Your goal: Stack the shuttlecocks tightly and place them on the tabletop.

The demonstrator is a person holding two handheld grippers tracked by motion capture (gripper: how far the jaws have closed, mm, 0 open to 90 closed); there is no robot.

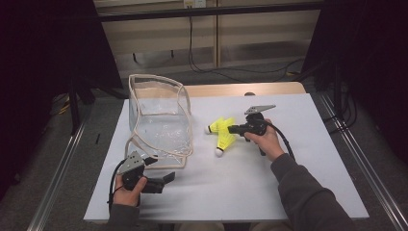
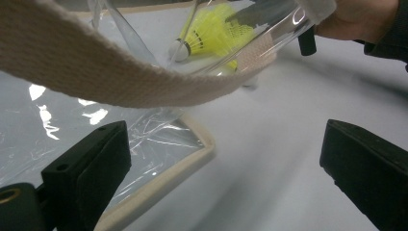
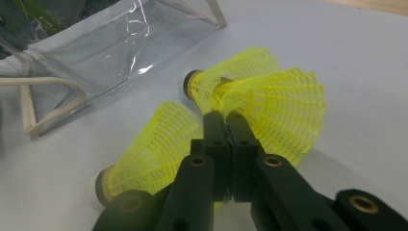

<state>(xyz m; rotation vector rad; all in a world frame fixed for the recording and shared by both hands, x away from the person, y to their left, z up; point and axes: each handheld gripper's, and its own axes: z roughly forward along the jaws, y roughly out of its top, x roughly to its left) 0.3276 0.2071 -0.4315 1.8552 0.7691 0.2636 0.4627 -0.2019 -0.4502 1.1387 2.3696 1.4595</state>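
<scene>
- A clear pouch (image 1: 161,118) with cream trim stands open on the white worktop (image 1: 250,187).
- The right hand-held gripper (image 1: 232,129) meets two yellow shuttlecocks (image 1: 222,133).
- The left hand-held gripper (image 1: 169,178) lies near the pouch's front corner.

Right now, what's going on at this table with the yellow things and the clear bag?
A person works two hand-held tongs at a white table. The right tongs are shut on the skirt edge of a yellow shuttlecock; two more shuttlecocks lie by it, one nearer and one behind. The left tongs are open beside the clear bag, holding nothing. The bag looks empty.
</scene>
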